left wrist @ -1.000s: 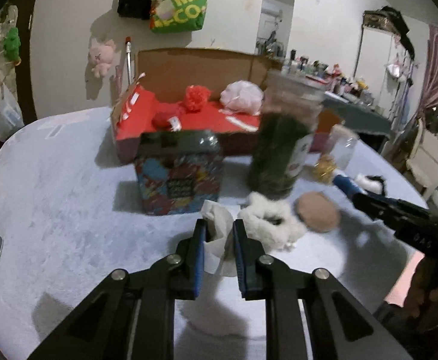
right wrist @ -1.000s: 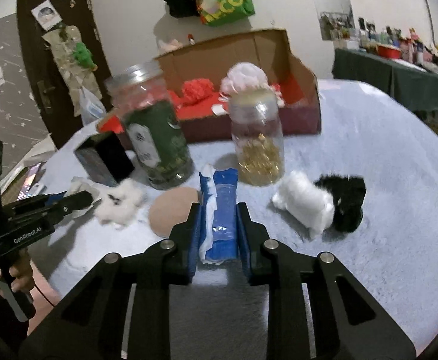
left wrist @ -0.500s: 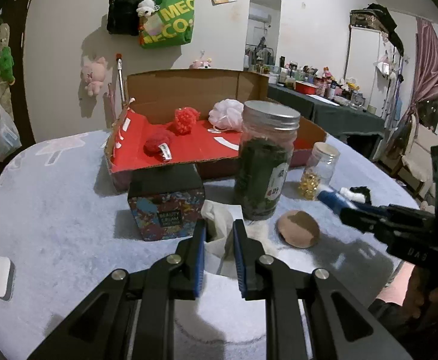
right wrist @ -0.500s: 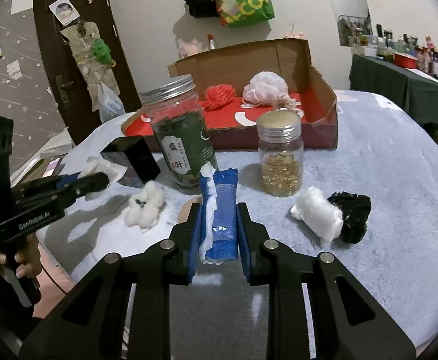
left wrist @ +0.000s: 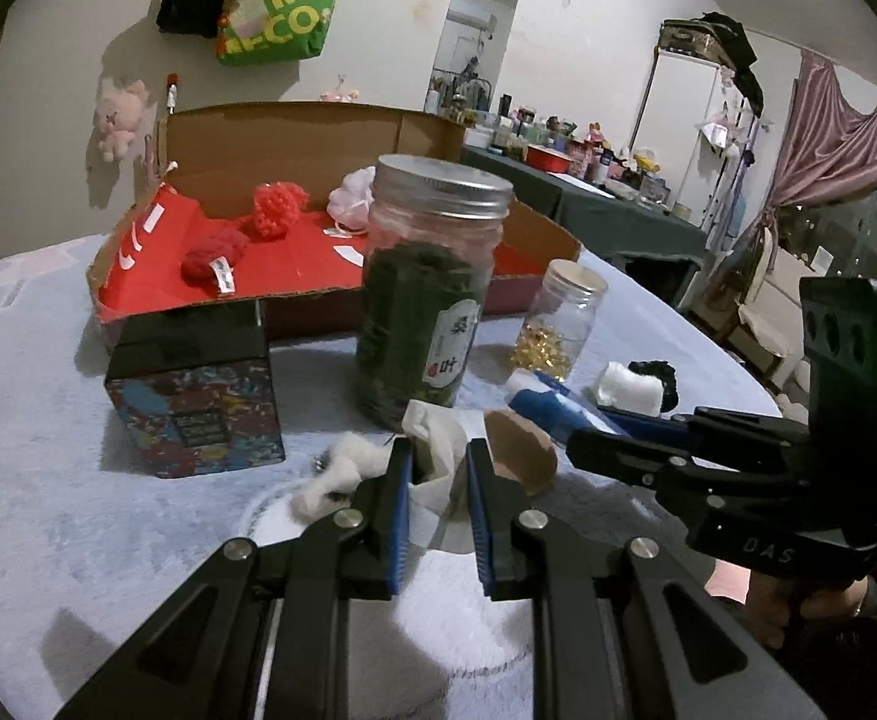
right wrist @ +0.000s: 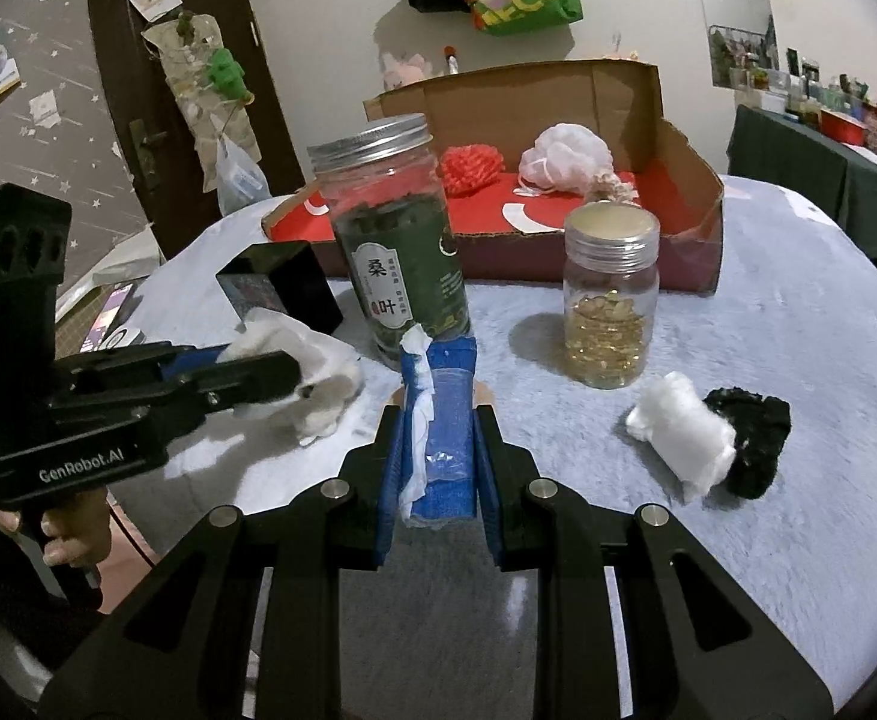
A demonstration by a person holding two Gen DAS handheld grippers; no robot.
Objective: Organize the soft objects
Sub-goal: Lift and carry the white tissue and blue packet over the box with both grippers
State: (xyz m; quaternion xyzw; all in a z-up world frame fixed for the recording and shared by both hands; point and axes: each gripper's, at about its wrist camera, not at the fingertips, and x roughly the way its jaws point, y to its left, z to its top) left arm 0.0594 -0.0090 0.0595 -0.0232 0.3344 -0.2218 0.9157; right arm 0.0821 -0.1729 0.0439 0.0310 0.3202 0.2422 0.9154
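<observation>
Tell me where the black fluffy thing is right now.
In the right wrist view the black fluffy thing lies on the table at the right, touching the white cotton roll, in front and to the right of the small jar.

Left gripper (left wrist: 437,461), right gripper (right wrist: 438,431) (both clamped), side by side.

A crumpled white tissue (left wrist: 435,450) stands pinched between the left tool (left wrist: 437,462) fingers, raised above the tabletop (right wrist: 798,360); a blue cloth roll with a white strip (right wrist: 438,420) is clamped upright in the right tool (right wrist: 438,429); a white fluffy tuft (left wrist: 333,474) lies on the tabletop just left of the tissue; a white cotton wad (right wrist: 681,432) lies at the right, touching a black fuzzy piece (right wrist: 750,438); far off, inside the open cardboard box (right wrist: 630,102), rest 2 red knitted balls (left wrist: 273,210) and a pale pink mesh puff (right wrist: 564,156).
</observation>
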